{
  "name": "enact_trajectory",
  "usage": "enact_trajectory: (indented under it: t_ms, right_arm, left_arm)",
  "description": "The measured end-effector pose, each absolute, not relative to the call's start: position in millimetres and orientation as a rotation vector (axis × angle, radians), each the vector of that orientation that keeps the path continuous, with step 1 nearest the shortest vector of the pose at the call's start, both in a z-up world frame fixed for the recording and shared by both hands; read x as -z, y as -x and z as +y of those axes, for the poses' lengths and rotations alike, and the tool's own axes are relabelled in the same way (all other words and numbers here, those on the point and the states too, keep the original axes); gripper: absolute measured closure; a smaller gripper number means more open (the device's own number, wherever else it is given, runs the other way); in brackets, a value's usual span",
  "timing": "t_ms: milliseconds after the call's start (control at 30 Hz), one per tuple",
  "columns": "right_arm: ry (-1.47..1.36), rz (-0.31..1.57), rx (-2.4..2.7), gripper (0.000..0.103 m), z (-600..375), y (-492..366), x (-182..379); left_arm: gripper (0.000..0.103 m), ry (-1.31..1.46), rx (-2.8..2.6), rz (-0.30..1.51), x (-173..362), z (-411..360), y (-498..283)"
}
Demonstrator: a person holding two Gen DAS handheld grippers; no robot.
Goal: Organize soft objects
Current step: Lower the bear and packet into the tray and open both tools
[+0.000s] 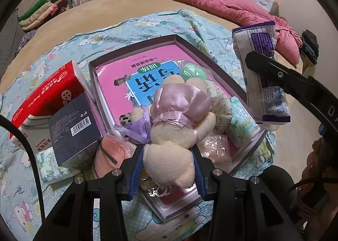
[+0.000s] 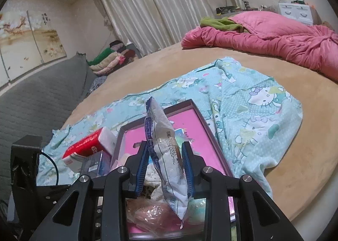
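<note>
Left tongs (image 1: 168, 174) squeezing cream teddy (image 1: 169, 152) low in the middle, right tongs (image 2: 164, 169) pinching white packet (image 2: 166, 154) above tray (image 1: 135, 53).

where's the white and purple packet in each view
Left wrist: the white and purple packet hangs at the right edge, pinched by the right tongs, above the box's right side.
Right wrist: the packet stands upright at centre bottom, between the blue pads.
Shared landmark: the red tissue pack, left of the box in both.
</note>
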State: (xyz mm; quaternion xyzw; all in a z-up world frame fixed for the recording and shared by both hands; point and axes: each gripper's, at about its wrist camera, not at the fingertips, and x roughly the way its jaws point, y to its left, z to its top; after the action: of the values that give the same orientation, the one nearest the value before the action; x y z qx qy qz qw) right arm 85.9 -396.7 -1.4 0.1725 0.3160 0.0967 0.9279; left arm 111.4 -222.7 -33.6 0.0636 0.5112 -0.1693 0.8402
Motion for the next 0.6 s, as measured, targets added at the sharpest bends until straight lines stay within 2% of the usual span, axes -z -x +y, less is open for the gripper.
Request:
enact_trajectory:
  t_ms: [600]
  right_arm:
    - [-0.299, 0.753, -0.174, 0.071, -388.6, -96.3, 21.0]
  left_arm:
    - [0.06, -0.121, 0.354, 1.08, 33.6, -220.5, -114.1]
